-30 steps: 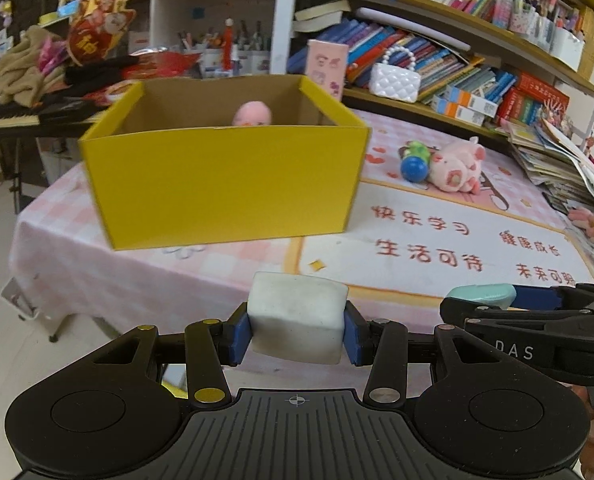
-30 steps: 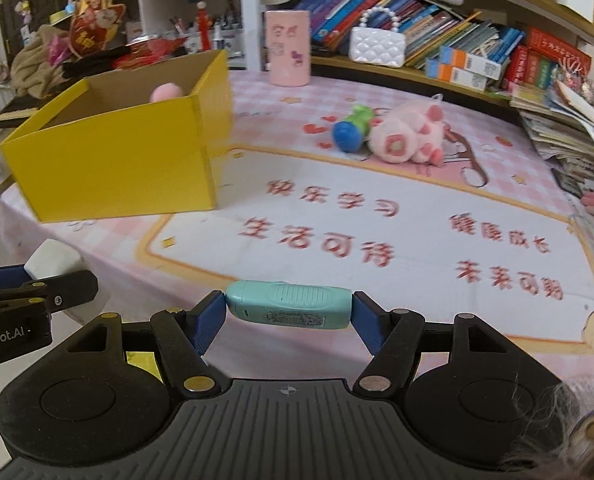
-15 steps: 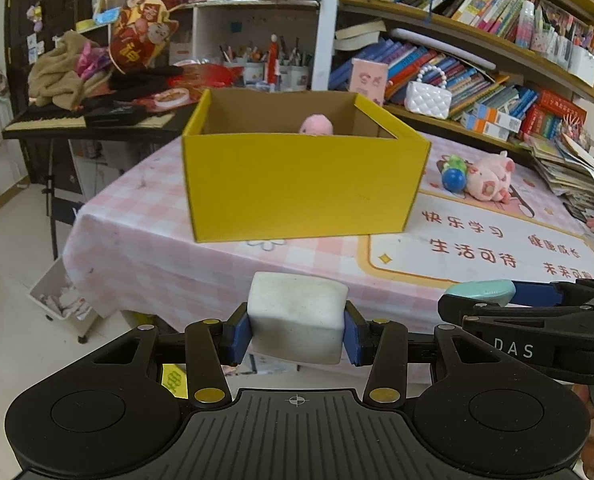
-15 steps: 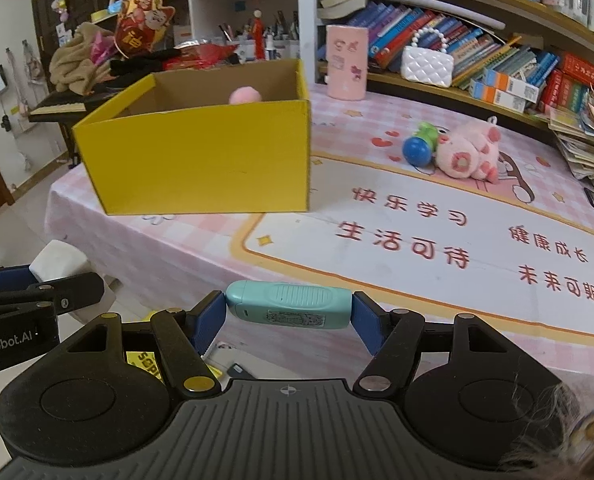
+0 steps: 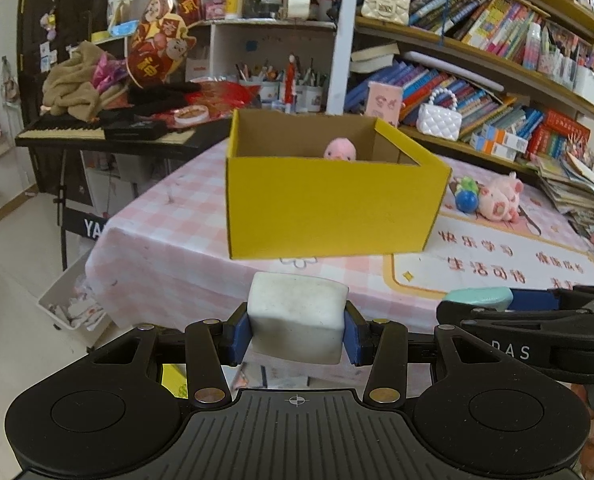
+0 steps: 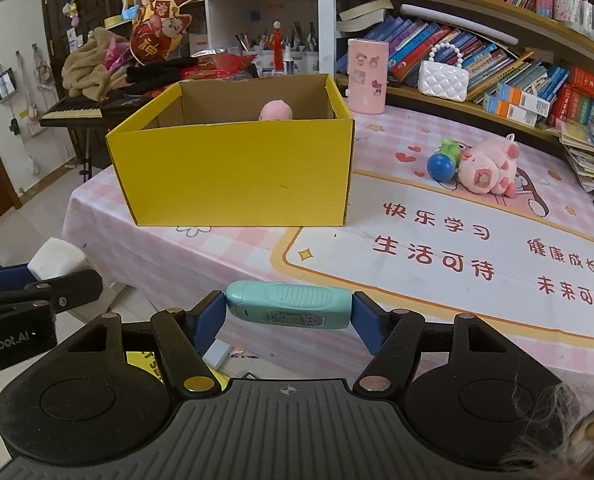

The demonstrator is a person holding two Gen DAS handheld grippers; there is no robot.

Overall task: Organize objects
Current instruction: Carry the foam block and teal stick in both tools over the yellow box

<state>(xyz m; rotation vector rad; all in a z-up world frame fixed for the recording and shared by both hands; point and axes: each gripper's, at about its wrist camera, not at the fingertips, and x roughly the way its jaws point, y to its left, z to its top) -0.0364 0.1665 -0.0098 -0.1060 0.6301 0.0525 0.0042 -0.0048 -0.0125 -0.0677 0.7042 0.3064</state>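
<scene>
Now, a white block (image 5: pixel 297 316) is clamped in the left gripper (image 5: pixel 297 330), short of the table edge; a teal case (image 6: pixel 289 309) is pinched endwise in the right gripper (image 6: pixel 289 316), presumably destined for the yellow box (image 6: pixel 233 172) ahead.

Table mat (image 6: pixel 477 240) reads 快乐学习, 生活可待 — left claw (image 6: pixel 17 280) body shows "Robot.AI".
</scene>
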